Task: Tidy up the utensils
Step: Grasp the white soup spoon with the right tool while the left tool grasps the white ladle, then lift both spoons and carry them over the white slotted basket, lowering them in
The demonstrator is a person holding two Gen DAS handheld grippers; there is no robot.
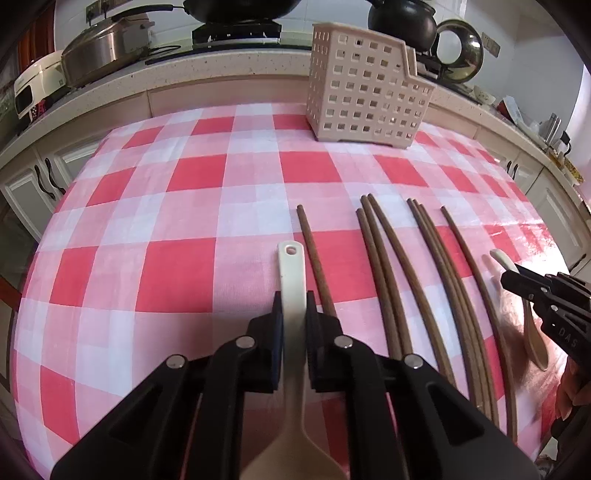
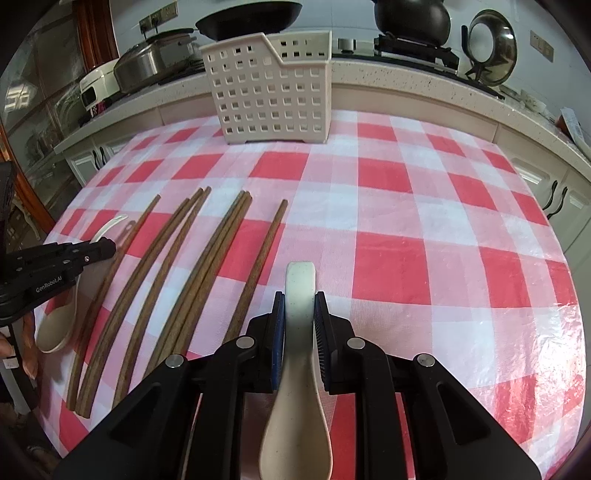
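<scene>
My left gripper (image 1: 293,306) is shut on the handle of a cream spoon with a hole at its tip (image 1: 291,280), held just above the checked cloth. My right gripper (image 2: 299,306) is shut on the handle of a white soup spoon (image 2: 300,295). Each gripper shows in the other's view, the right one (image 1: 517,280) at the far right and the left one (image 2: 107,247) at the far left. Several brown chopsticks (image 2: 207,258) lie side by side between the two grippers, also in the left wrist view (image 1: 388,266). A beige perforated utensil holder (image 1: 365,92) stands upright at the table's far edge, also in the right wrist view (image 2: 273,96).
The table has a red and white checked cloth (image 2: 406,221). Behind it runs a kitchen counter (image 1: 229,70) with a stove, a black wok (image 2: 247,18), a black pot (image 2: 412,16), a steel pan (image 1: 99,48) and a round lid (image 2: 489,40).
</scene>
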